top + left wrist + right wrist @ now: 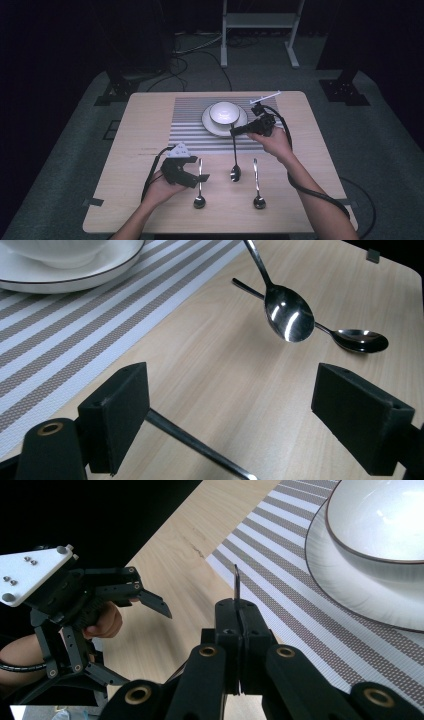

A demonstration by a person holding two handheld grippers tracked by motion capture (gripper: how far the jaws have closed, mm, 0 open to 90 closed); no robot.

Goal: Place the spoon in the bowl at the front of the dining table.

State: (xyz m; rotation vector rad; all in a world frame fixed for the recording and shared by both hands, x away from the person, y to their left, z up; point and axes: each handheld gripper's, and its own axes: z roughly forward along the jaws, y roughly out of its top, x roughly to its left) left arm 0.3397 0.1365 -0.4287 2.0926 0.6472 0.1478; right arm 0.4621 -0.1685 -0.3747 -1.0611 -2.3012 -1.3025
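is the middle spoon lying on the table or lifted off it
Lifted. The right gripper is shut on the middle spoon's handle, so it hangs bowl-down; the left gripper view shows its bowl above the table.

Ahead of you the bowl [223, 111] sits in the plate [209, 128], on the striped mat [186, 131] at the far middle of the table [145, 120]. Nearer you, three spoons run left to right: the left spoon [199, 187] and right spoon [257, 187] lie flat, and the middle spoon [235, 160] hangs between them, nearer the mat.

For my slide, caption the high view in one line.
Right gripper dangles a spoon by its handle; open left gripper sits beside another spoon.
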